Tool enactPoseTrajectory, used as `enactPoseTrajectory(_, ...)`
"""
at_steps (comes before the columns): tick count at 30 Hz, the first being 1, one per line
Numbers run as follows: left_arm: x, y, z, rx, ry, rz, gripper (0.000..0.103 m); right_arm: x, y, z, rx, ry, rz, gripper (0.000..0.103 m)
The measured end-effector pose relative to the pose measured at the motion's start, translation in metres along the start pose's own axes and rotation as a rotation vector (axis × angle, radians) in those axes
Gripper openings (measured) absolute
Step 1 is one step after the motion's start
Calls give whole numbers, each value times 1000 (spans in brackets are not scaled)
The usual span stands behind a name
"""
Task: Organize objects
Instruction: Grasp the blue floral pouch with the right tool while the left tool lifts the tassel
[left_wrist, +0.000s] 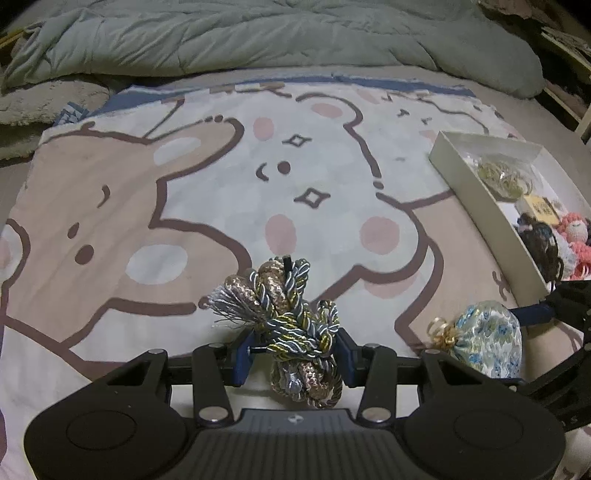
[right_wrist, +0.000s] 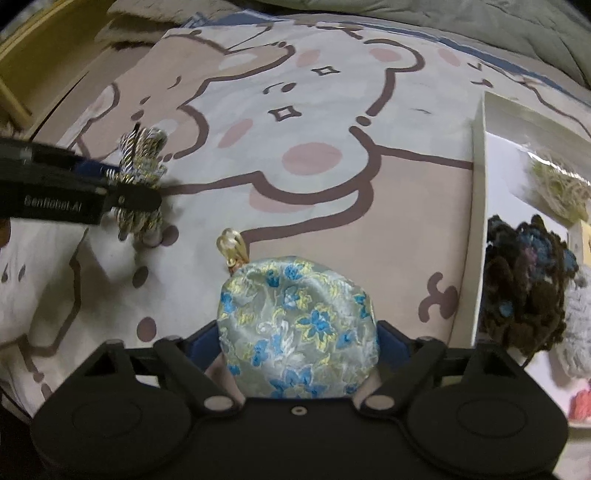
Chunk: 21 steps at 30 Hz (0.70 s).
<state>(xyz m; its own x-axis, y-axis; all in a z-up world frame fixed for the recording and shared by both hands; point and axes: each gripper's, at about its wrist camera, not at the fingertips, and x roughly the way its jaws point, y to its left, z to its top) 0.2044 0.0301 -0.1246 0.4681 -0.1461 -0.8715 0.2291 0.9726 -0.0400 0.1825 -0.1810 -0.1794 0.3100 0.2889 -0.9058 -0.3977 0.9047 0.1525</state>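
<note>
While box (left_wrist: 476, 184) cropped, tongs (left_wrist: 295, 354) grip cords (left_wrist: 295, 317)

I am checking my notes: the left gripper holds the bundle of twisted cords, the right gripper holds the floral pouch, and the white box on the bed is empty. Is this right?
Not quite: the white box is not empty. The left wrist view shows crocheted items and a gold bundle inside. The rest holds: left gripper grips the twisted cords, right gripper the floral pouch.
</note>
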Motion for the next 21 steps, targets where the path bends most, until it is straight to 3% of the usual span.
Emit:
enactPoseTrajectory(12, -41, -8, 15, 3, -150, 2, 46, -60, -15, 17, 61, -211, -42, 86)
enactPoseTrajectory(21, -71, -23, 22, 0, -243, -20, 46, -87, -24, 23, 126, -313, -56, 86)
